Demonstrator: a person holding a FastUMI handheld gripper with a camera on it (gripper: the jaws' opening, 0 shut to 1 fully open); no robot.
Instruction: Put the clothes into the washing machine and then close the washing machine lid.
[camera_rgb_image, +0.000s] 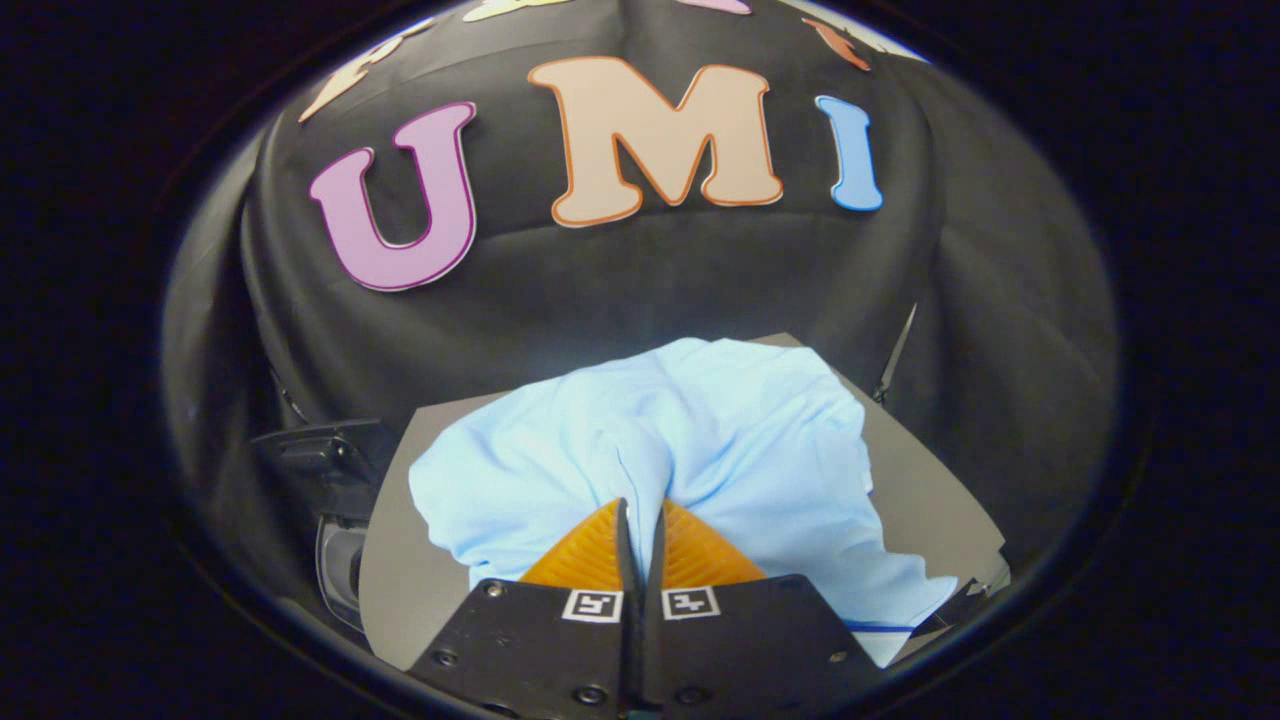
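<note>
Hand-held gripper (640, 520) pinching blue garment (720, 440) over grey tabletop (930, 500)

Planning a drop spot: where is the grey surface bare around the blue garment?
Gripper is shut on the light blue garment, which crowds the grey surface's middle. Bare strips flank the cloth: one toward the dark device, one on the opposite side by the black wall.

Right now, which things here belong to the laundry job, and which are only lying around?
For the job:
- light blue garment, pinched between the fingers
- gripper, shut on it

Lying about:
- grey board under the garment
- dark object beside the board, unclear what it is
</note>
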